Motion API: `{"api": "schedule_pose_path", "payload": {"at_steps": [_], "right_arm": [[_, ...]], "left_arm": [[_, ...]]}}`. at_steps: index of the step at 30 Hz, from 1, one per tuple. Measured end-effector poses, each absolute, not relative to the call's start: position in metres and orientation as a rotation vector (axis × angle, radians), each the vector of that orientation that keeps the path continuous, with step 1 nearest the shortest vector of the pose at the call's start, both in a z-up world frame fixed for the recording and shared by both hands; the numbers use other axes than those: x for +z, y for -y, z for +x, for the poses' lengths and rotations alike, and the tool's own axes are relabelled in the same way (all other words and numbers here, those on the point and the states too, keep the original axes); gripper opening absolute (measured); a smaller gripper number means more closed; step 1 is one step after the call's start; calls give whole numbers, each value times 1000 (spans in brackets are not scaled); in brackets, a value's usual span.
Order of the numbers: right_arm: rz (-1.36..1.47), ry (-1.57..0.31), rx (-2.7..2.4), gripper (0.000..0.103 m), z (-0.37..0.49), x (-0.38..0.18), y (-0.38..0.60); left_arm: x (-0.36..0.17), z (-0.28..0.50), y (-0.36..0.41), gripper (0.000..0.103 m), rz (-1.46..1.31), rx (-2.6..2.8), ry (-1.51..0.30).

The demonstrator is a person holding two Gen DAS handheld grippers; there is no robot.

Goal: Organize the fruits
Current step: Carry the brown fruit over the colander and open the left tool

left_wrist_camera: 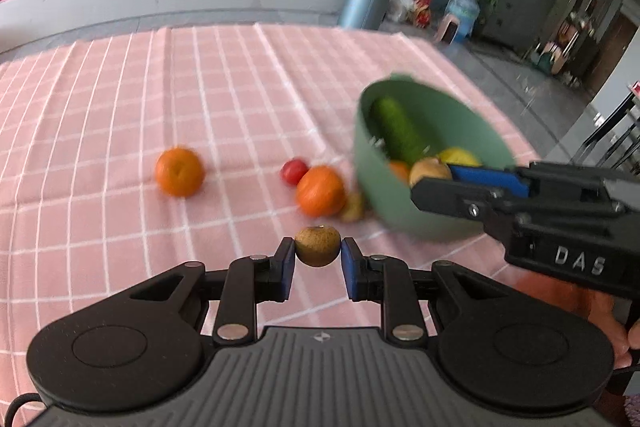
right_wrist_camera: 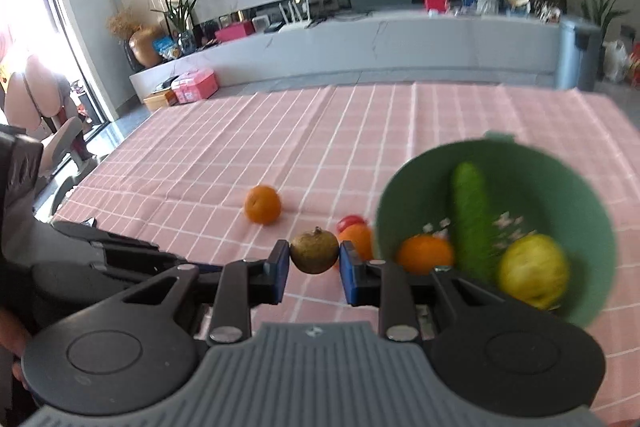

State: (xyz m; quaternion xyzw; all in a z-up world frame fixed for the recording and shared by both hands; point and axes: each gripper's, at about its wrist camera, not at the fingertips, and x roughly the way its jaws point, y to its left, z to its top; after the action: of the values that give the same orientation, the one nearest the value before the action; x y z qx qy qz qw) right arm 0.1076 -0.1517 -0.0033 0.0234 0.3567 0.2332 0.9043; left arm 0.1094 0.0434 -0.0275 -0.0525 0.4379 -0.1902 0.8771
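My left gripper (left_wrist_camera: 317, 254) is shut on a small brown round fruit (left_wrist_camera: 317, 245) above the pink checked cloth. My right gripper (right_wrist_camera: 314, 261) is shut on another small brown fruit (right_wrist_camera: 314, 251); in the left wrist view it reaches over the rim of the green bowl (left_wrist_camera: 404, 219), holding that fruit (left_wrist_camera: 429, 172). The bowl (right_wrist_camera: 592, 223) holds a cucumber (right_wrist_camera: 472, 211), an orange (right_wrist_camera: 425, 253) and a yellow fruit (right_wrist_camera: 534, 271). On the cloth lie one orange (left_wrist_camera: 180, 171), a second orange (left_wrist_camera: 321, 191), a small red fruit (left_wrist_camera: 294, 171) and a small brown fruit (left_wrist_camera: 354, 207).
The table is covered by a pink checked cloth (left_wrist_camera: 120, 107). Its right edge drops to the floor past the bowl. A long grey counter (right_wrist_camera: 360, 43) stands beyond the far edge. My left gripper's body shows at the left of the right wrist view (right_wrist_camera: 120, 247).
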Motion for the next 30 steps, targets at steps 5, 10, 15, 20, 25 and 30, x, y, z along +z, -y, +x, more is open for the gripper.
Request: {"api": "schedule_pose_path", "payload": {"at_steps": [5, 10, 15, 20, 25, 30], "right_arm": [[-10, -732, 421, 23, 102, 11, 179], [-63, -750, 363, 23, 99, 16, 201], [-81, -788, 331, 23, 101, 13, 220], [-104, -820, 311, 23, 107, 6, 231], [-148, -854, 303, 23, 117, -3, 236], [-176, -891, 315, 23, 127, -12, 236]], "left_arm": [[-6, 115, -23, 27, -121, -434, -881], [6, 123, 5, 27, -96, -478, -873], [6, 133, 34, 27, -60, -513, -895], [1, 142, 56, 27, -35, -541, -909], [-13, 154, 72, 27, -8, -565, -968], [-28, 163, 80, 27, 23, -569, -1021]]}}
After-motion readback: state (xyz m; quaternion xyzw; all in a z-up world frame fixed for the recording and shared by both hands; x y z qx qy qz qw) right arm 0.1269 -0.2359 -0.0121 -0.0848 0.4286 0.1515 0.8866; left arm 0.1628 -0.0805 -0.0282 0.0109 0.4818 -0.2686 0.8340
